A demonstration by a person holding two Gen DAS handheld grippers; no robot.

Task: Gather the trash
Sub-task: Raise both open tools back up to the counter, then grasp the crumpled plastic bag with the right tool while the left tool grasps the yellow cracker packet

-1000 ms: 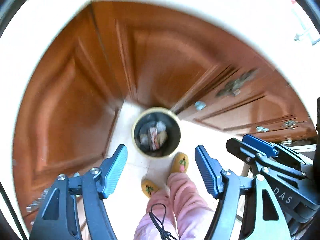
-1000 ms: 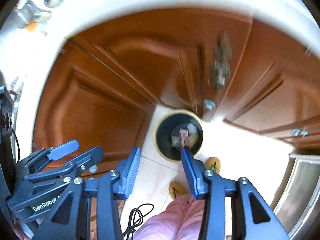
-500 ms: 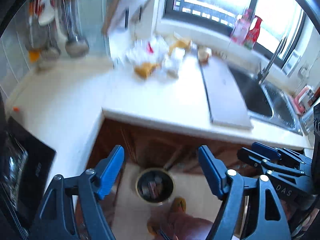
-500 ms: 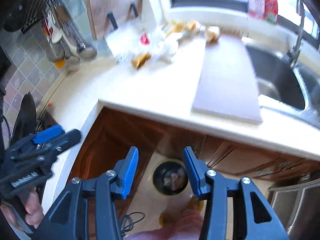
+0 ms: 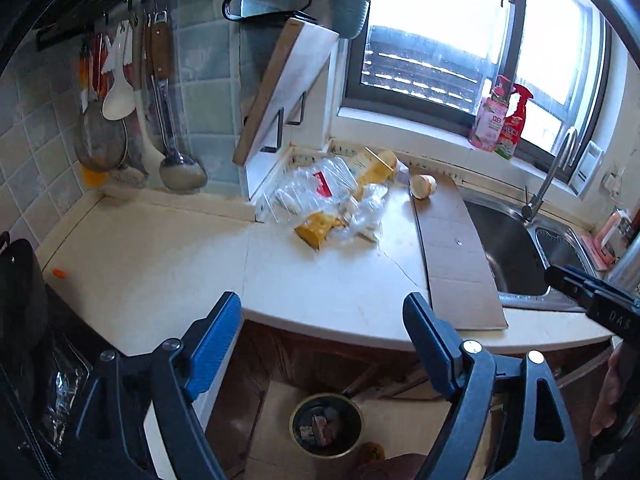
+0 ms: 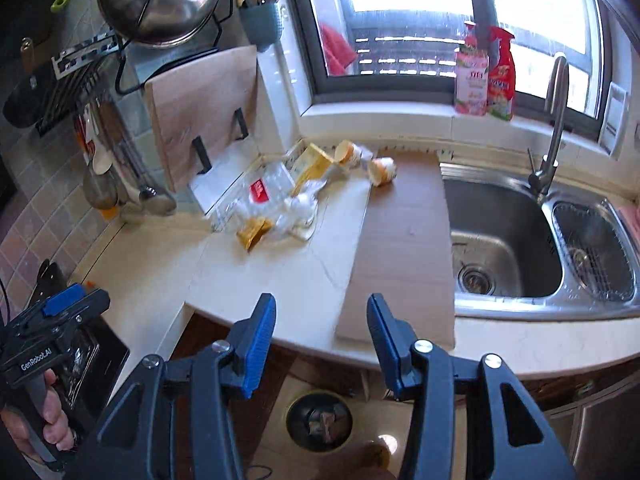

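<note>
Left tool (image 5: 322, 336) empty, jaws opening; right tool (image 6: 322, 328) parted, nothing between. Both held above the table (image 5: 328, 280) edge. Trash pile (image 5: 332, 200) (clear plastic, yellow wrappers, paper cup) well ahead near the back wall. Bin (image 6: 319, 420) on the floor below.

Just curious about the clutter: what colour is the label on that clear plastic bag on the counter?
Red, on the clear plastic bag; the right wrist view shows it best.
</note>
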